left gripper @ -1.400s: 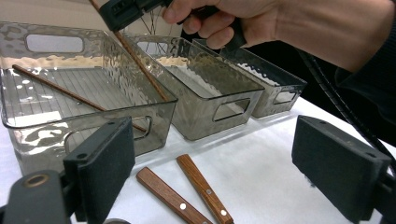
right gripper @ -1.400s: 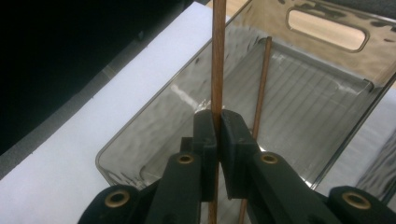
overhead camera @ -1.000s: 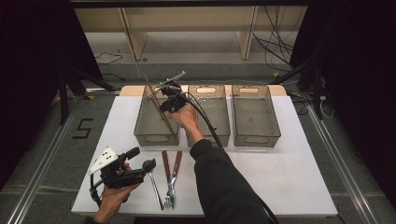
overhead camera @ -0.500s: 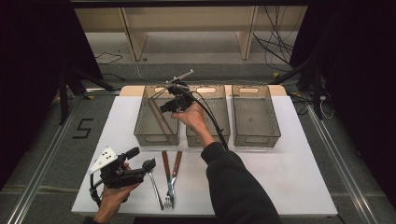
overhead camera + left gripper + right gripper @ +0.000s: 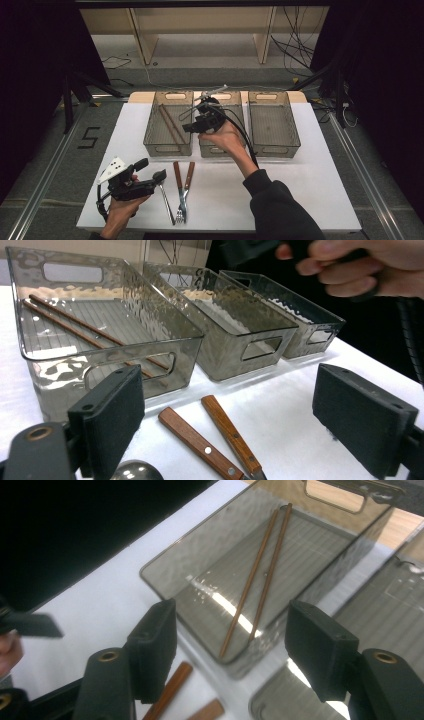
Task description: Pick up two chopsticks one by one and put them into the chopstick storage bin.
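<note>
Two brown chopsticks point(image 5: 170, 125) point(image 5: 260, 575) point(image 5: 75, 327) lie side by side in the left clear bin point(image 5: 167, 149) point(image 5: 190, 535) point(image 5: 115, 347). My right gripper point(image 5: 189, 121) point(image 5: 235, 645) hovers above the gap between the left and middle bins, pointing towards the left bin. Its jaws have just been opening and now stand open with nothing between them. At the table's front left, my left gripper point(image 5: 151, 170) point(image 5: 235, 420) is held low and open, facing the bins. A spoon point(image 5: 165, 197) point(image 5: 132, 471) lies just under it.
The middle bin point(image 5: 220, 150) and right bin point(image 5: 275, 145) stand in a row beside the left one. Two wooden-handled pieces of cutlery point(image 5: 182, 182) point(image 5: 195, 440) lie in front of the bins. The white table point(image 5: 300, 190) ends close behind the bins.
My right gripper has moved right and a little up from over the left bin, and its jaws have opened. The thin stick that leaned under it now lies in the bin. The left gripper stayed put.
</note>
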Tool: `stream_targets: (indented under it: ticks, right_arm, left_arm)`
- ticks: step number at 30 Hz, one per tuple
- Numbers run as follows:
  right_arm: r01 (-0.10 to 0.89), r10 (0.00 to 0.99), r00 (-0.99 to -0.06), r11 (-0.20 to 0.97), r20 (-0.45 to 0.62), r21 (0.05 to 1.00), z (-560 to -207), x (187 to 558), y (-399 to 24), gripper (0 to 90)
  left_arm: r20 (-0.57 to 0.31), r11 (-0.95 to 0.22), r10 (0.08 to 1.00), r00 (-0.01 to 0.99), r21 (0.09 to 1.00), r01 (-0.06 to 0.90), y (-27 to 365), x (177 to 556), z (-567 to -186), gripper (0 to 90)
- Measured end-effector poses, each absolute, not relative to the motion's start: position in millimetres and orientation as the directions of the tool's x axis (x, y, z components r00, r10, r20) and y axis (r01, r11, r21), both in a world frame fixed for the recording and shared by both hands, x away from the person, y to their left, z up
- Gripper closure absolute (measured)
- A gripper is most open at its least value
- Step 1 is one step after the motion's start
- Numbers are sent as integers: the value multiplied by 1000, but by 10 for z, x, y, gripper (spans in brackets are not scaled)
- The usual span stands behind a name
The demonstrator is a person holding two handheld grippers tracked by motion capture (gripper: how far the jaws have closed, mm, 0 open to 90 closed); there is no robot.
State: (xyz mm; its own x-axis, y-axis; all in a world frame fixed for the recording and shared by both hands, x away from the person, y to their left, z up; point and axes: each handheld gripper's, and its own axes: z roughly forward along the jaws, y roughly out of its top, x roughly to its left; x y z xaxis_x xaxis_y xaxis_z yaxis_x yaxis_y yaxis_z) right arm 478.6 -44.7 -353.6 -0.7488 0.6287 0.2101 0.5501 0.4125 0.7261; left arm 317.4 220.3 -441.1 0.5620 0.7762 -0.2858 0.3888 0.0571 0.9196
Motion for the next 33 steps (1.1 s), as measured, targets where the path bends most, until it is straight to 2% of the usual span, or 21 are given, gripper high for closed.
stream_targets:
  ticks: [12,23,29,33]
  right_arm:
    - [518,625,-751,358,213,777,-3597,4308,-1001,339]
    - [525,639,-734,318,231,790,-3858,3919,-1430,331]
    - [524,657,-719,297,227,798,-4006,3723,-1640,325]
    - [536,680,-696,278,231,797,-4102,3604,-1807,323]
  left_arm:
    - [-289,31,786,546,901,432,2221,3209,-4430,130]
    - [-211,-71,796,568,898,434,2215,3233,-4416,139]
    - [-212,-83,823,527,873,480,2244,3253,-4390,152]
    - [-180,-134,836,519,849,511,2167,3247,-4389,152]
